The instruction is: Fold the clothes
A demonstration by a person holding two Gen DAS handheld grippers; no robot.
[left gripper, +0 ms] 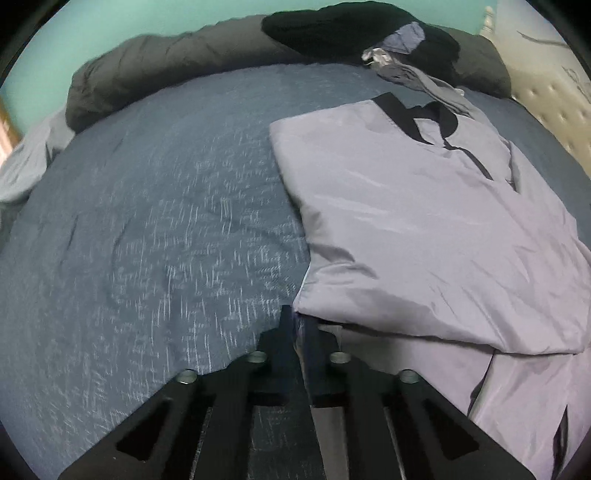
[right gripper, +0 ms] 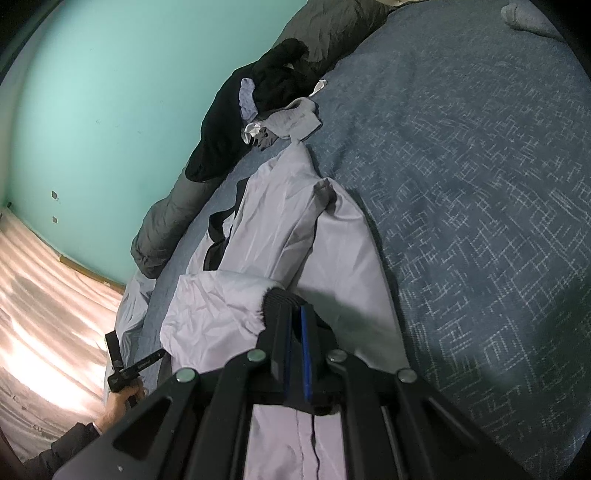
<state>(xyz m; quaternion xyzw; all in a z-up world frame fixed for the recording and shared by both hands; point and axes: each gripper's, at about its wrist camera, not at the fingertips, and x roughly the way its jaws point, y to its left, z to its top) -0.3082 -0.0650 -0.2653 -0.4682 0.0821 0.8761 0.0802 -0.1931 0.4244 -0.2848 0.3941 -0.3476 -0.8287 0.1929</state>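
A lilac garment with black collar trim (left gripper: 424,221) lies partly folded on the blue patterned bedspread (left gripper: 147,221). At its near left corner my left gripper (left gripper: 300,323) is shut, with a strip of the lilac fabric pinched between the black fingers. In the right wrist view the same garment (right gripper: 295,229) is bunched and raised in a ridge. My right gripper (right gripper: 286,297) is shut on a fold of it, and the cloth drapes off the fingertips. A person's hand (right gripper: 118,402) shows at the lower left, by the garment's edge.
A heap of black and grey clothes (left gripper: 351,33) sits at the far edge on a rolled dark grey duvet (left gripper: 155,70). Behind it is a teal wall (right gripper: 92,92). A padded headboard (left gripper: 546,99) stands at the right, and a pale floor (right gripper: 48,295) lies beside the bed.
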